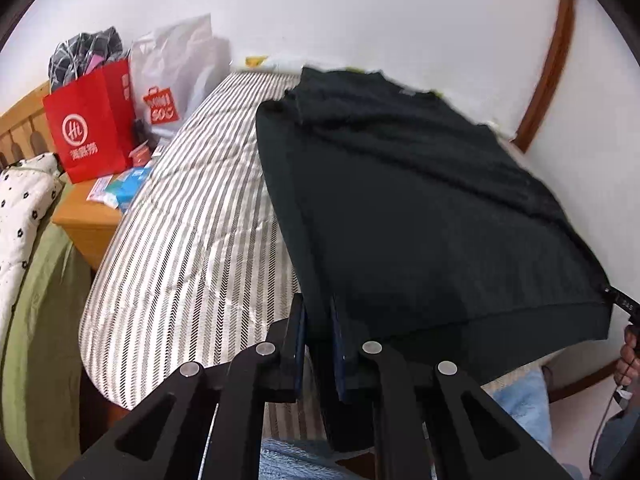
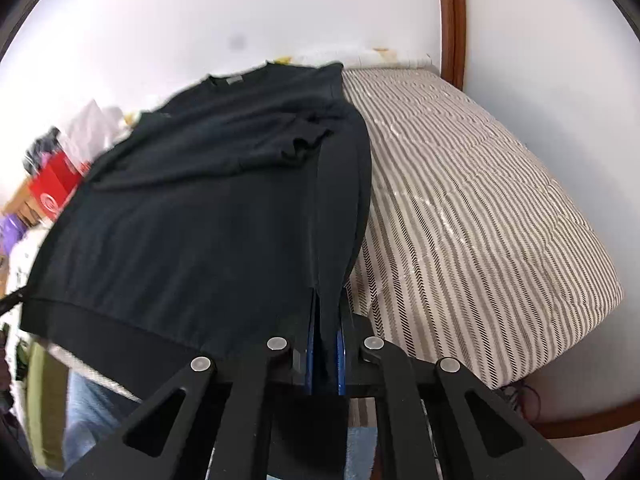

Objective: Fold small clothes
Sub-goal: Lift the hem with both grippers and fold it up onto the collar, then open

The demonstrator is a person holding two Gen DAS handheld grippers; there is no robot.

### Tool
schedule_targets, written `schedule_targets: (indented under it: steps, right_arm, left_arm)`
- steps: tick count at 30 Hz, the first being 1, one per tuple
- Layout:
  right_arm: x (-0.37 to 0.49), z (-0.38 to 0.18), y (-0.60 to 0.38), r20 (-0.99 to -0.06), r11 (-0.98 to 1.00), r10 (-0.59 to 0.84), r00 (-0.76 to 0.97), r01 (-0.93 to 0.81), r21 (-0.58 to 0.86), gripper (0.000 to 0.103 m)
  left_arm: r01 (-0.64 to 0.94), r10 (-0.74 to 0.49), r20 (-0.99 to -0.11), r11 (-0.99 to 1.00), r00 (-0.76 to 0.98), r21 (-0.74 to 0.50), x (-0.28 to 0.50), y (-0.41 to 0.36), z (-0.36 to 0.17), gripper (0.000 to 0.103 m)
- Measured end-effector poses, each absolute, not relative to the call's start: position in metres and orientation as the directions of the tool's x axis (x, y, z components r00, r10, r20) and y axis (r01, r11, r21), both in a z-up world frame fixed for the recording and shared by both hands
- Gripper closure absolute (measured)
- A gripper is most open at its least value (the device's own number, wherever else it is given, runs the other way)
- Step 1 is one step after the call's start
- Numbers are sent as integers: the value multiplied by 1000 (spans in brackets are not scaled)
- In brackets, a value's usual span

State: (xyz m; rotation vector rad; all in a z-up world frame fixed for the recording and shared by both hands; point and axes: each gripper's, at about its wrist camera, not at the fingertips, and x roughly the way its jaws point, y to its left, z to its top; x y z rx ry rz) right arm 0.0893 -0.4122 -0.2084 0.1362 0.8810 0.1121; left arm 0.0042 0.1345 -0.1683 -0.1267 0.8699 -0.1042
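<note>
Clamping the hem of a black T-shirt point(image 1: 400, 200), the left gripper point(image 1: 318, 344) has its jaws nearly closed on the fabric at one bottom corner, while the right gripper point(image 2: 326, 344) pinches the other bottom corner the same way. Between them the hem hangs lifted past the near edge of the striped mattress point(image 1: 180, 240); the shirt's upper part, collar toward the far edge by the wall, lies on the mattress with one short sleeve folded inward. A red paper bag point(image 1: 90, 124) and a white bag point(image 1: 172, 76) stand on the wooden nightstand point(image 1: 88, 220) beside the mattress's left edge.
</note>
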Motion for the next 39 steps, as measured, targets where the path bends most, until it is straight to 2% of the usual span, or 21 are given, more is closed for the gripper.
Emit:
schedule_targets:
  steps: [9,16,20,31,35,39]
  right_arm:
    - [84,-185,-417,-711,975,205,673,-74,211,95]
    - [126,-127,-411,-593,970,232,771,-135,204,95]
    - [170,-105,-418,-567,962,244,787,-124,241,95]
    - [305,-106,-410,-576,941,269,772,-82,329,95]
    - [346,-127,-414,-599,923,279,750,-39,382,95]
    - [377,-153,-413,-647,932,254,719,-2,363,95]
  left_arm:
    - [63,-233,-697,964,678,-260,8,145,-145,92]
    - [44,-175,-624,975,762,-220,62,138,-96,92]
    - [27,-161,-597,973,786,-228,107,139,-78,92]
    - [-32,-129,-636,972,761,-235,232,135,-94,92]
    - [-49,-127,-673,971,729,-236,273,131,-115,92]
    - [-53,-123,-709,974,694,-222,299,126,-135,91]
